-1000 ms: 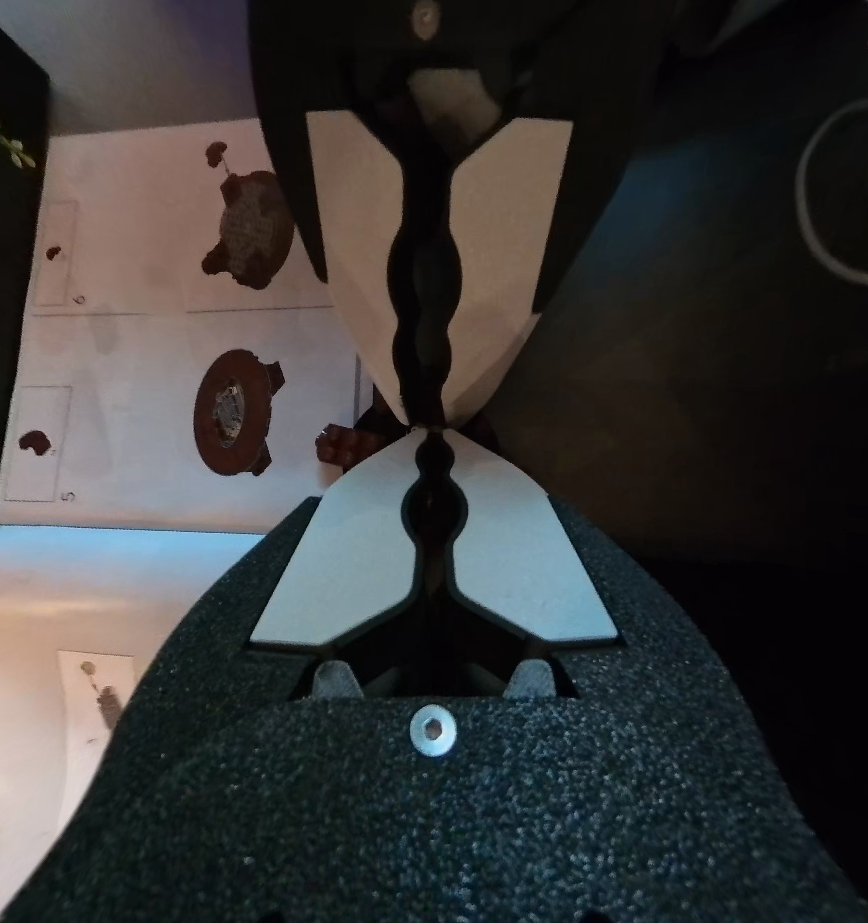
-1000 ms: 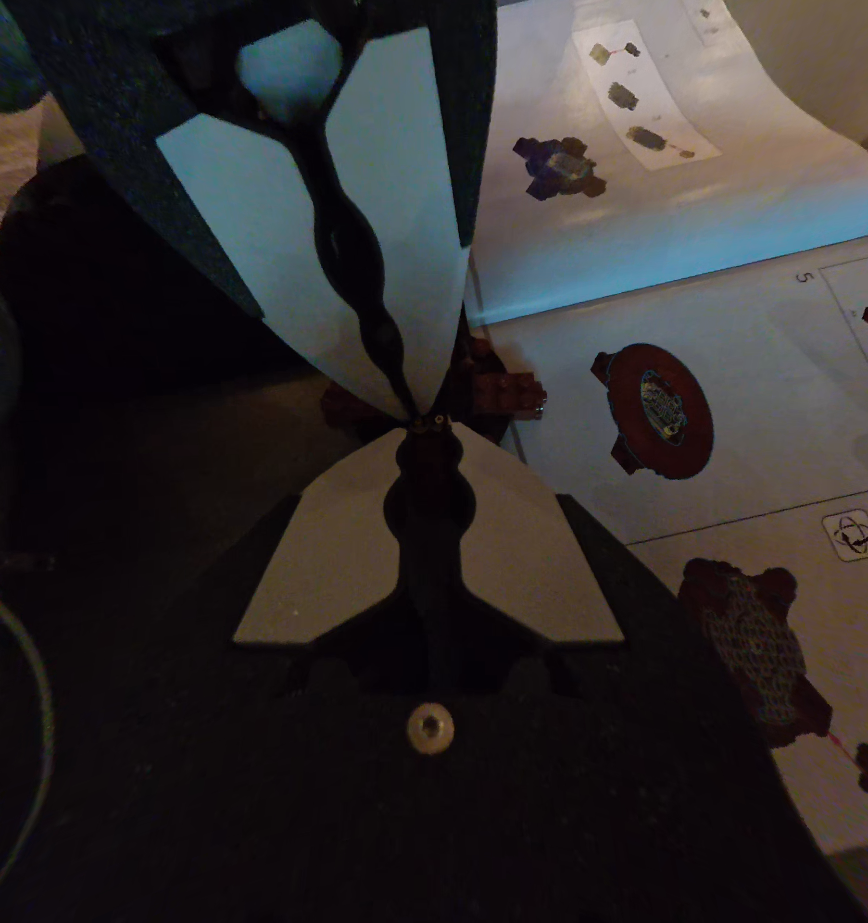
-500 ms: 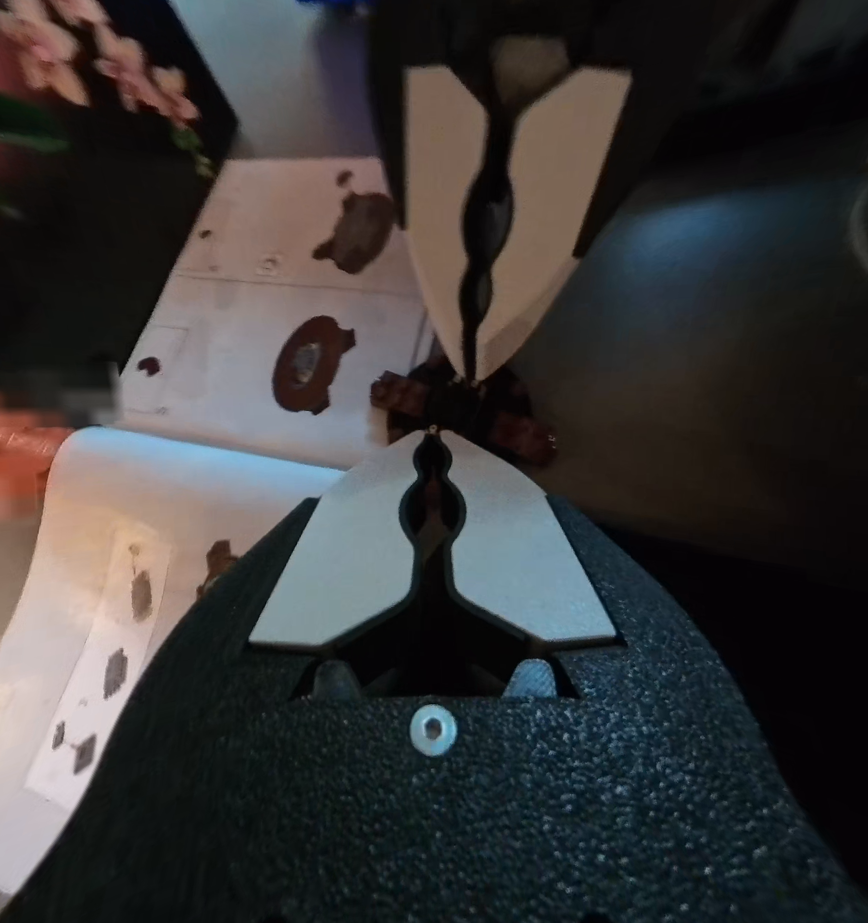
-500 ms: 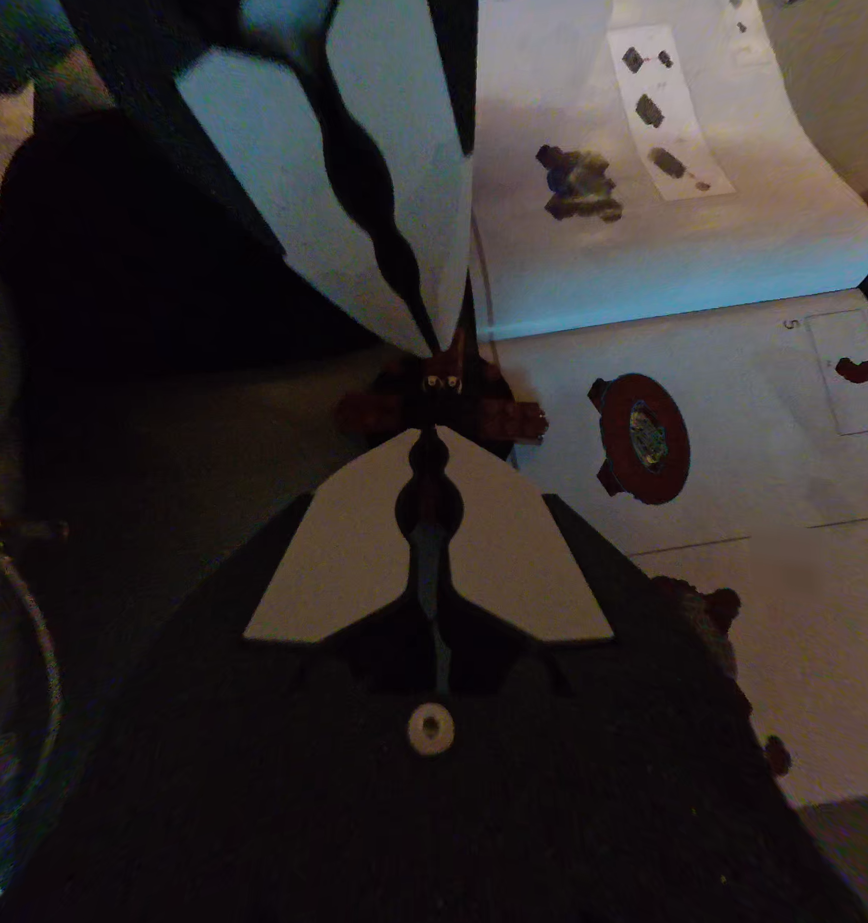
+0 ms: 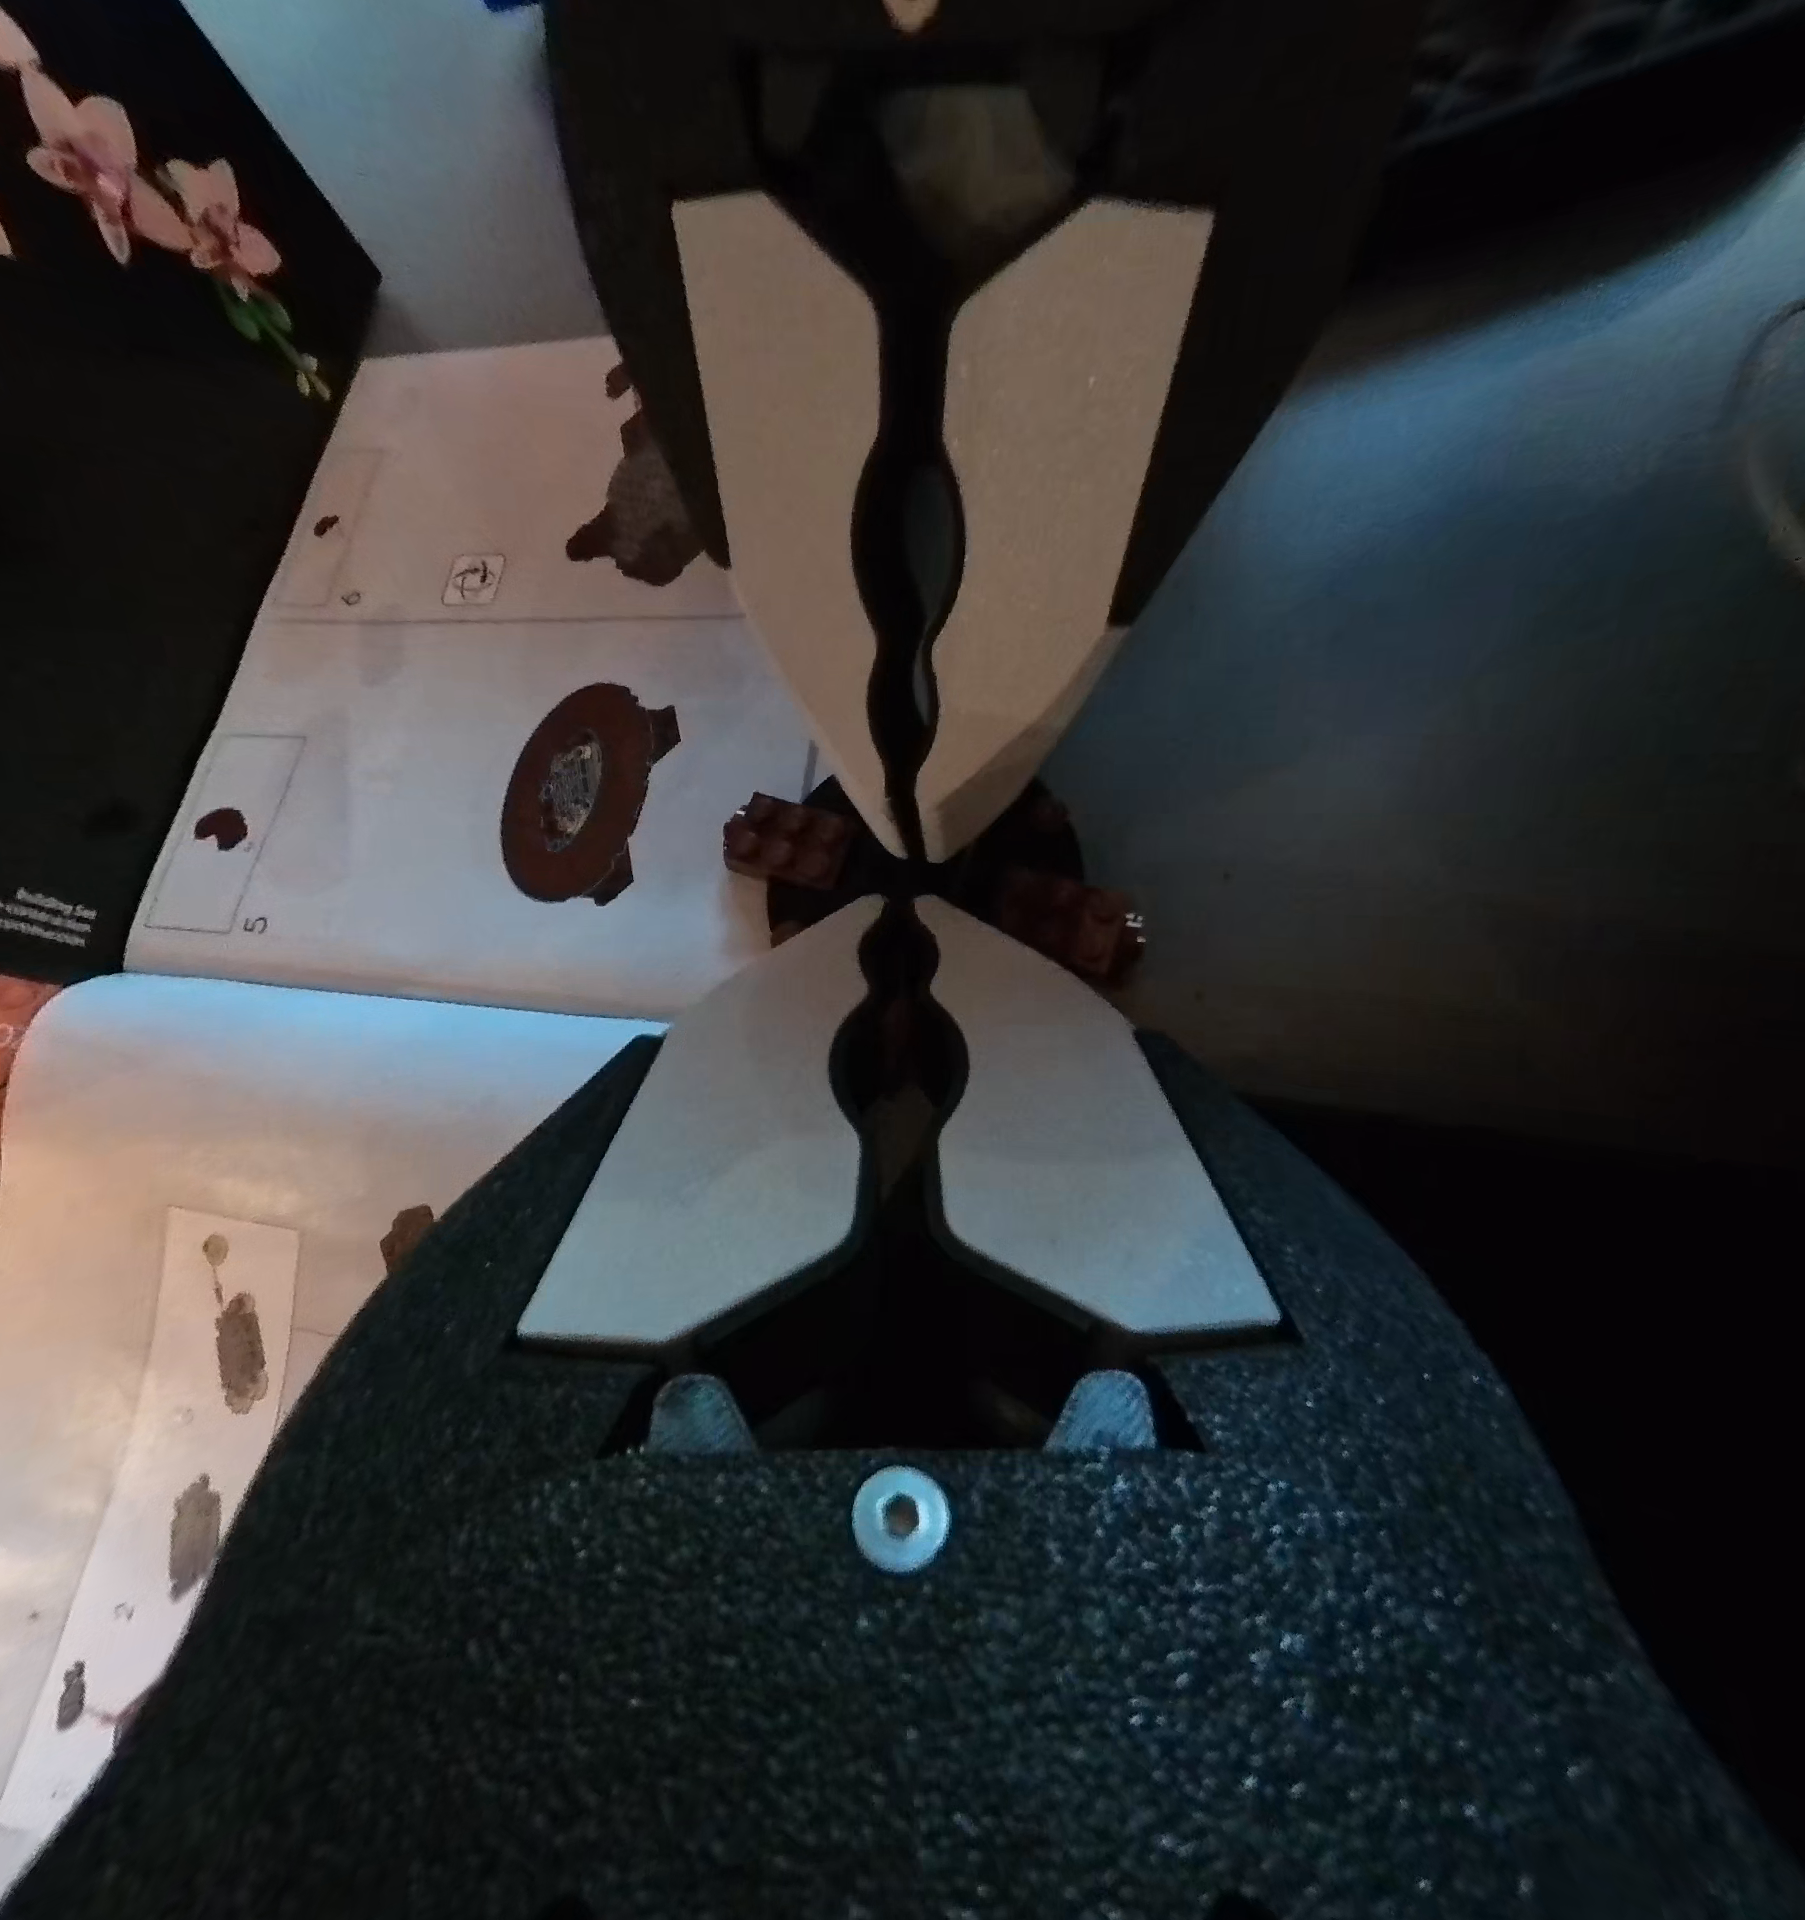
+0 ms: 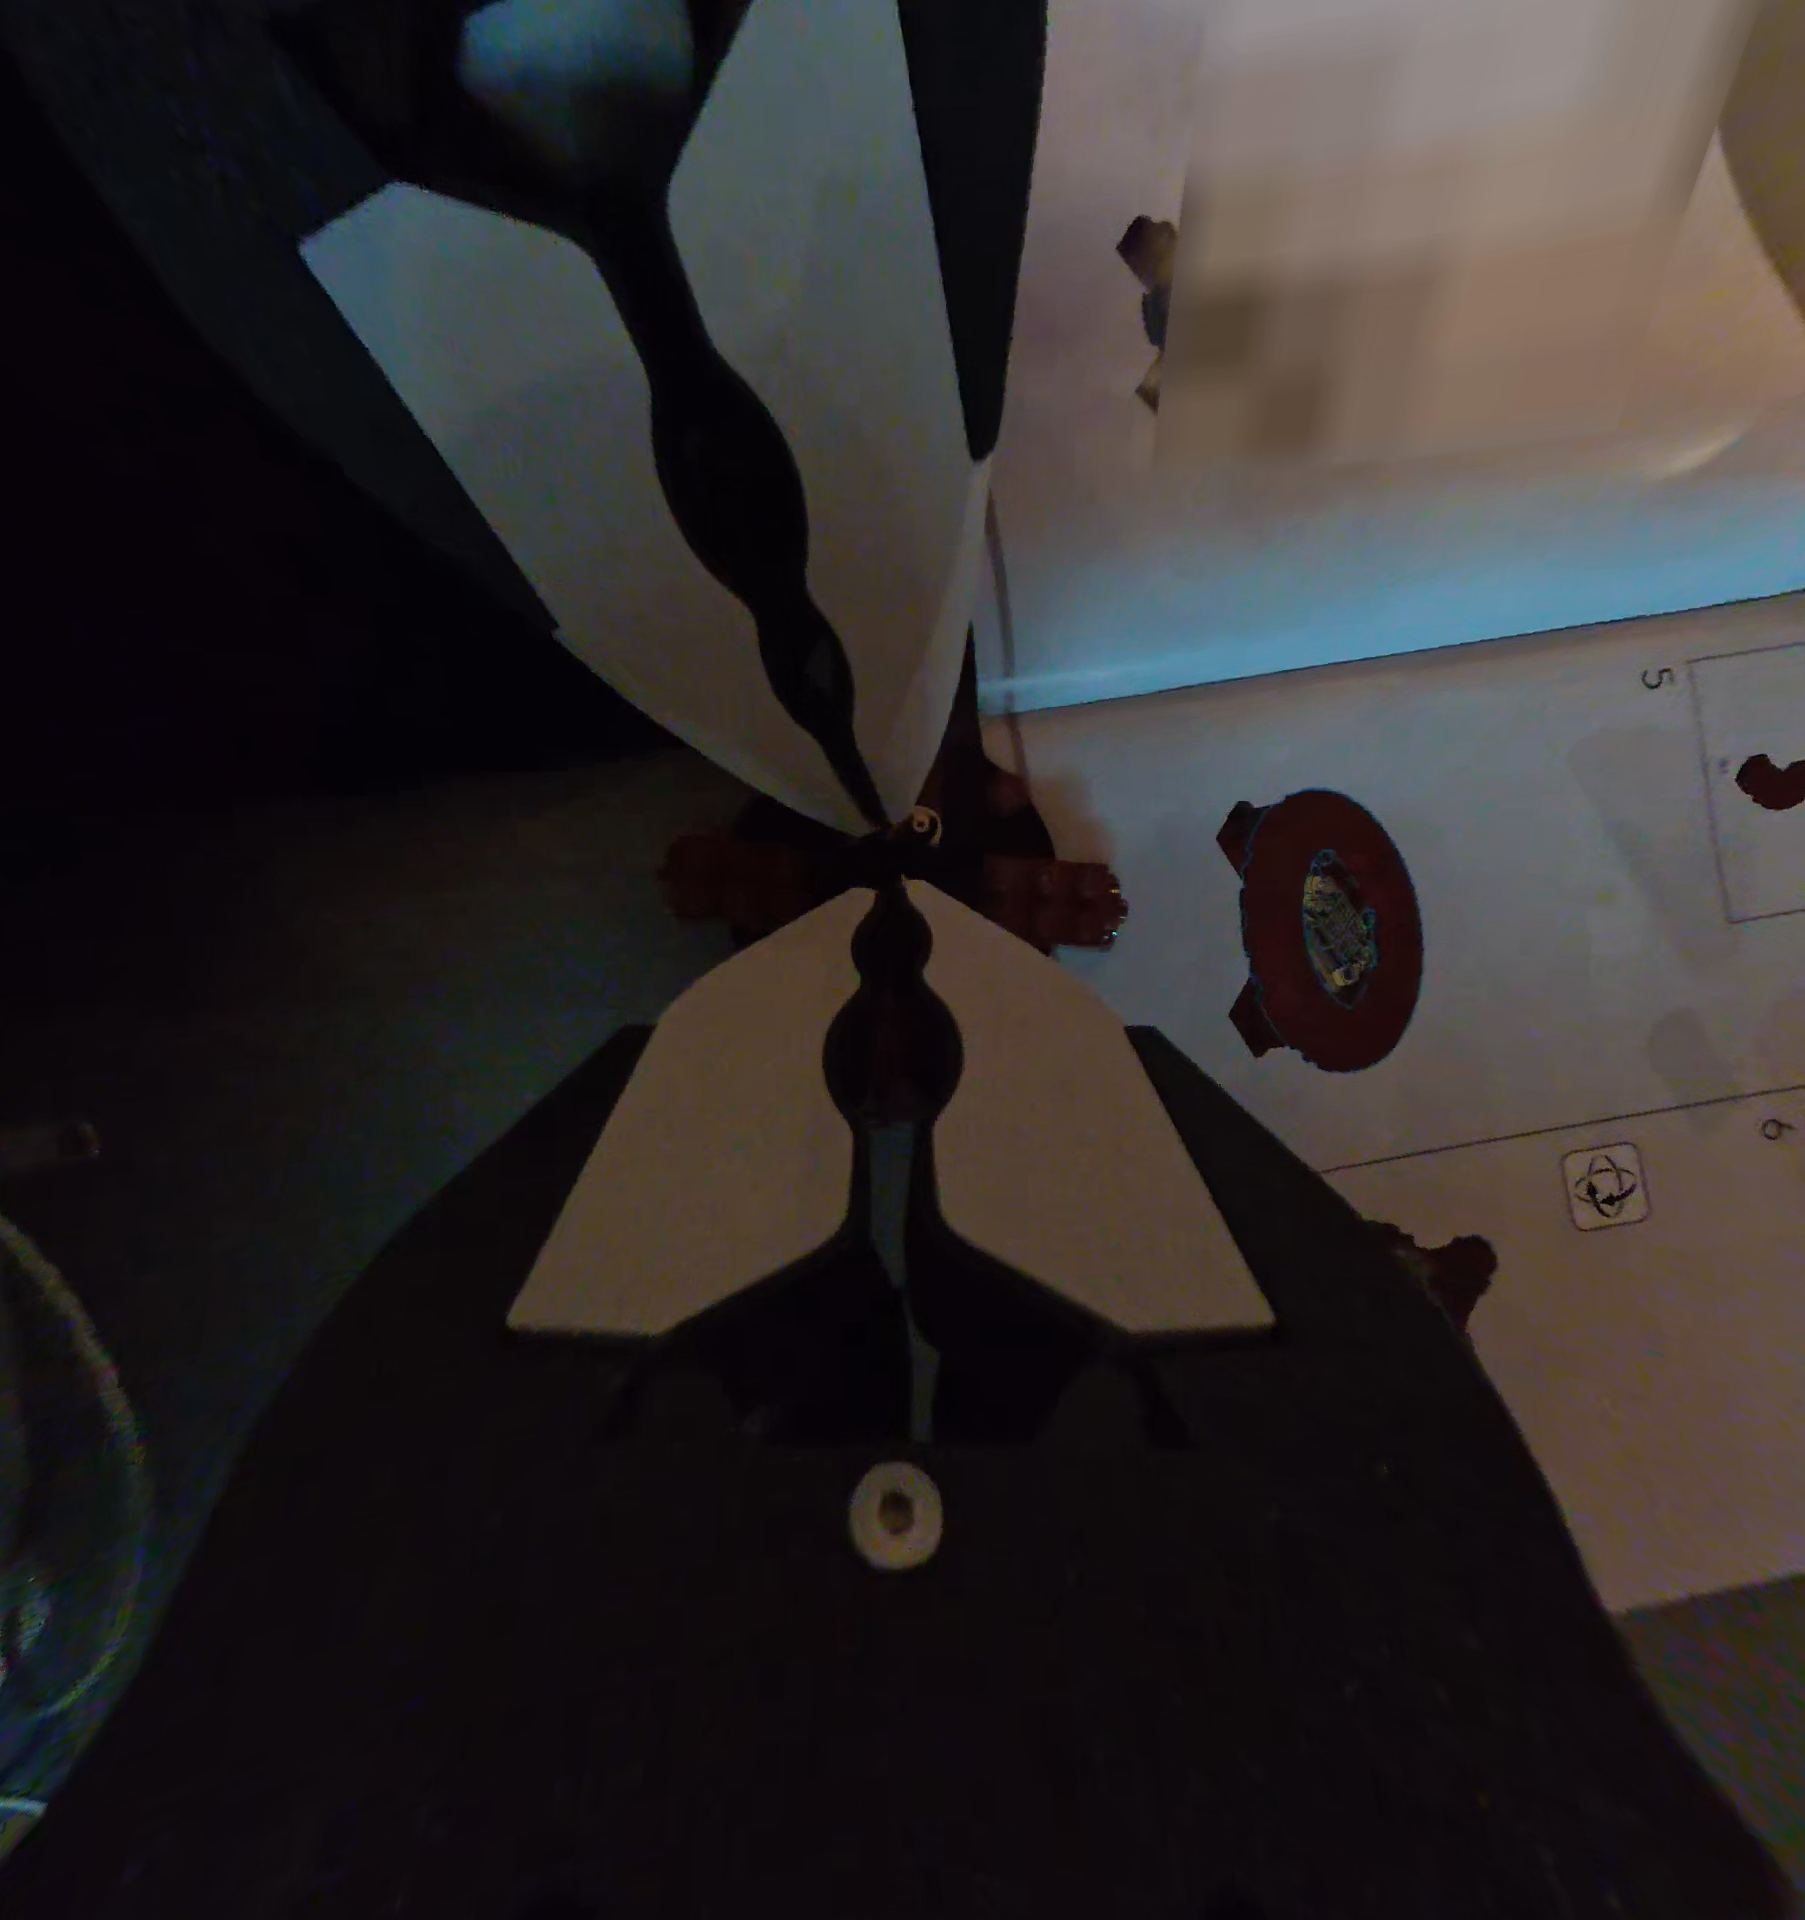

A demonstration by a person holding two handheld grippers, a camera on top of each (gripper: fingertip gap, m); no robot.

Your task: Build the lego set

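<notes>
A dark brown brick assembly (image 5: 784,842) lies on the dark table at the edge of an open instruction booklet (image 5: 441,727). My left gripper (image 5: 903,912) is shut, its tips just above the assembly. My right gripper (image 5: 913,836) faces it tip to tip and is shut too. In the right wrist view my right gripper (image 6: 893,894) is shut over the same assembly (image 6: 1059,899), and the left gripper (image 6: 882,831) comes in from above. A small pale round piece (image 6: 924,828) shows right at the left gripper's tip; I cannot tell whether it is held.
The booklet (image 6: 1500,831) spreads to one side, its far page curled up. A black box with pink flowers printed on it (image 5: 98,520) lies beyond it. A cable loop (image 5: 1802,447) lies on the dark table on the other side and shows in the right wrist view (image 6: 46,1455). The grippers are tip to tip, or close to it.
The right gripper's jaws went from slightly apart to shut. The two grippers drew a little apart half a second ago and now stand tip to tip over the assembly again.
</notes>
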